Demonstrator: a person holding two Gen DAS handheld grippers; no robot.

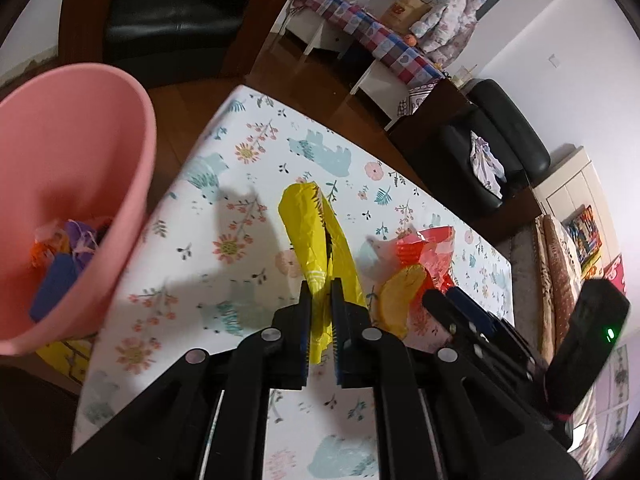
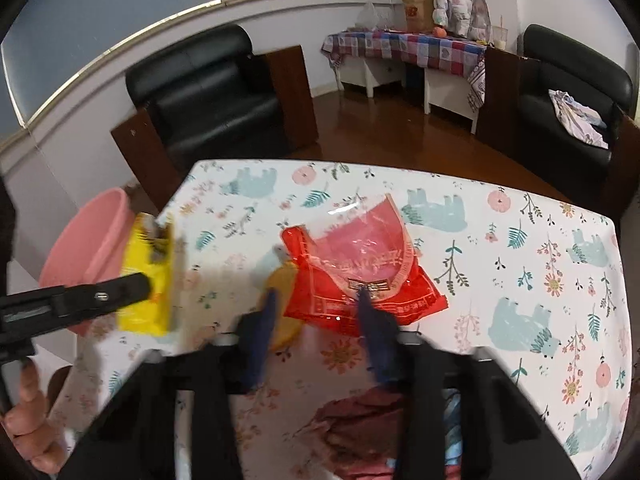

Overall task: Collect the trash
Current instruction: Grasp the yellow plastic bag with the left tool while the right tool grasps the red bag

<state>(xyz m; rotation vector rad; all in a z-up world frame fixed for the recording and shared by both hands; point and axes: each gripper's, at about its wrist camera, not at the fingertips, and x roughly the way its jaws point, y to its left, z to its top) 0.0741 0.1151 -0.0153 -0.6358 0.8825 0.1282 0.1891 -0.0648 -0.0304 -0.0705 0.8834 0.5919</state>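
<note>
My left gripper is shut on the lower end of a crumpled yellow wrapper, which stands up above the bear-print tablecloth. The right wrist view shows that gripper and the yellow wrapper at the table's left edge, beside the pink bin. A red plastic wrapper lies mid-table with a round yellow piece at its left. My right gripper straddles the red wrapper's near corner, its blurred blue fingers apart. The left wrist view shows the right gripper at the red wrapper.
The pink bin stands left of the table and holds purple, blue and orange scraps. A hand holds the left gripper's handle. Black armchairs and a low table with a checked cloth stand beyond. Reddish cloth lies under the right gripper.
</note>
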